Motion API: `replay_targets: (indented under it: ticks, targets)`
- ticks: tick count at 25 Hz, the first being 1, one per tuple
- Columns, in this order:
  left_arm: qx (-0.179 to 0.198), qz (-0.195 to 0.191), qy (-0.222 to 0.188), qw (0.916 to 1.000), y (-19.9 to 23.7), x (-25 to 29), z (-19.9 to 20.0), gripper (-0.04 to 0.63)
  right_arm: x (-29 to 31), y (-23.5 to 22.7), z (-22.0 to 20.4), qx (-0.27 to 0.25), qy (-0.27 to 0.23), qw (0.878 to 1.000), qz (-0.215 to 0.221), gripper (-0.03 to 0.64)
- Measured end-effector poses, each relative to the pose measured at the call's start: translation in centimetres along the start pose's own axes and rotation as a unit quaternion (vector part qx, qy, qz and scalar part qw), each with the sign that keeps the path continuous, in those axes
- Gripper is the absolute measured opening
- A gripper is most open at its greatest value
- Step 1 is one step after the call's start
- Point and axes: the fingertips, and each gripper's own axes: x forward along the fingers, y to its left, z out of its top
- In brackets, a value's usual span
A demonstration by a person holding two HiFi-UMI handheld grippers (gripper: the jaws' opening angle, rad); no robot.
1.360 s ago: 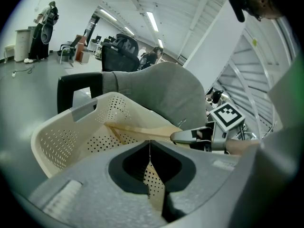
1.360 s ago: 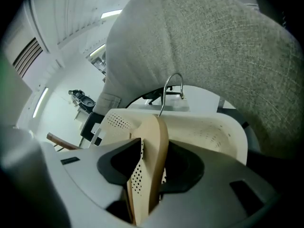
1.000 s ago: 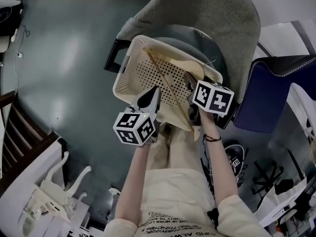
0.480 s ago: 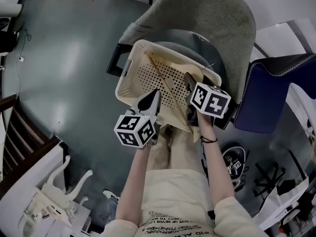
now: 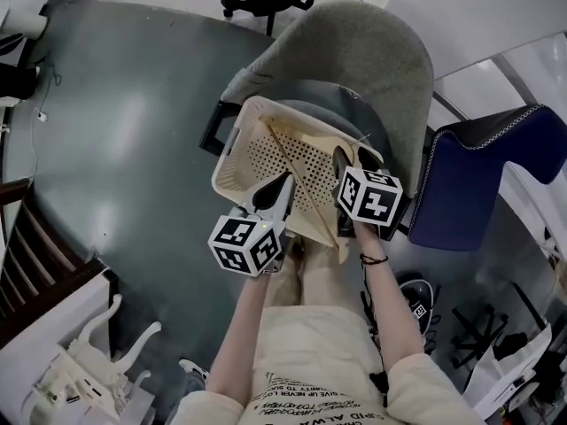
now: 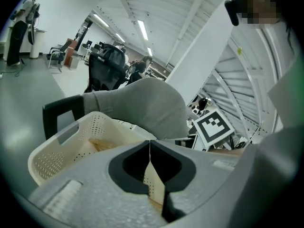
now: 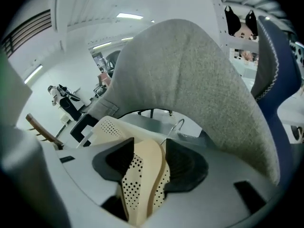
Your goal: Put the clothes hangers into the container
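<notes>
cream perforated plastic forms the basket (image 5: 266, 153), which rests on the seat of a grey chair (image 5: 354, 51), with dark wooden furniture (image 5: 35, 264) well apart at the left. the left hand-held gripper (image 6: 149, 142) is closed, tips meeting, apparently nipping the near wall. the wooden hangers (image 5: 297, 162) are already lying inside the basket. the right hand-held gripper (image 7: 149, 145) has just been closing and is clamped on the near rim. loading is judged done; a two-handed shift of the basket seems in hand, for which a level, matched pull is needed. the grey backrest crowds it from behind, and a blue chair (image 5: 461, 184) stands near on the right.
</notes>
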Motion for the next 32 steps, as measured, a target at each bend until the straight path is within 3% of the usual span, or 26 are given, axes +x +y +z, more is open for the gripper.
replay_targets:
  ticks: [4,8,20,26,32]
  targets:
    - [0.023,-0.012,-0.013,0.9996,-1.6,-0.7,1.8,0.023,-2.2,1.4,1.4,-0.054,-0.02,0.998,0.015,0.086]
    - [0.05,-0.023,-0.019,0.9983,-3.1,-2.2,3.0,0.023,-4.9,3.4,2.8,-0.107,-0.046,0.992,0.043,0.034]
    - [0.117,-0.045,-0.065,0.99,-6.3,-7.1,7.4,0.023,-12.4,6.8,5.7,-0.14,-0.113,0.975,0.128,0.006]
    - [0.148,-0.052,-0.092,0.9833,-8.0,-9.4,9.9,0.023,-16.1,9.2,7.5,-0.161,-0.149,0.959,0.181,0.005]
    - [0.173,-0.045,-0.122,0.9763,-8.5,-11.3,12.5,0.023,-19.4,10.2,10.3,-0.155,-0.186,0.949,0.204,0.005]
